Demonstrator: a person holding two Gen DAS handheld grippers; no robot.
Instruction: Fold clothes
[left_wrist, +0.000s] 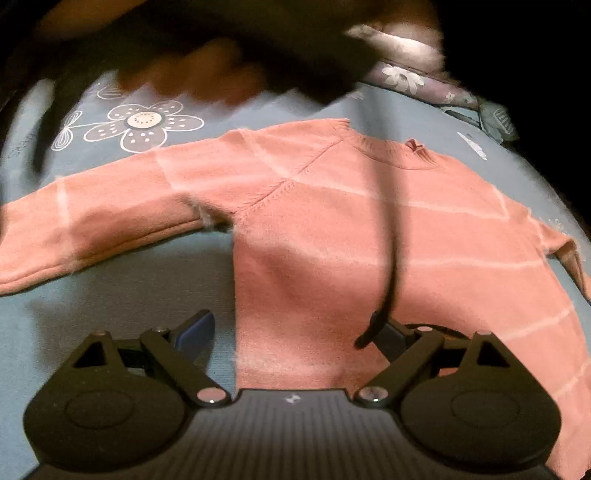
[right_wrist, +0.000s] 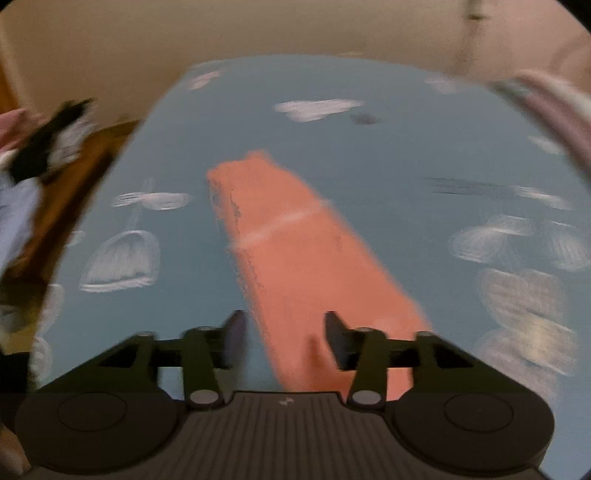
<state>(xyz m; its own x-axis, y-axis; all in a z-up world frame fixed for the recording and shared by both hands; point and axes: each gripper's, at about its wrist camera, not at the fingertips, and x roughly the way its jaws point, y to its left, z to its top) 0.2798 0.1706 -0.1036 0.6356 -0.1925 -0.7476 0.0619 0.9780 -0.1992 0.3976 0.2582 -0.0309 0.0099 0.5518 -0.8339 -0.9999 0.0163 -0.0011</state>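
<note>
Both of my grippers hang with jaws spread and nothing between them. My left gripper (left_wrist: 291, 332) hovers over the hem of the pink sweater (left_wrist: 332, 236), which lies flat on the blue flowered bedsheet (left_wrist: 110, 295); a dark cable (left_wrist: 391, 236) crosses my view of it. My right gripper (right_wrist: 282, 332) sits above one outstretched sleeve (right_wrist: 291, 251). Farther off, a blurred hand (left_wrist: 192, 74) blocks the sheet's far edge, and a mauve flowered pillow (left_wrist: 406, 74) rests at its far right corner.
</note>
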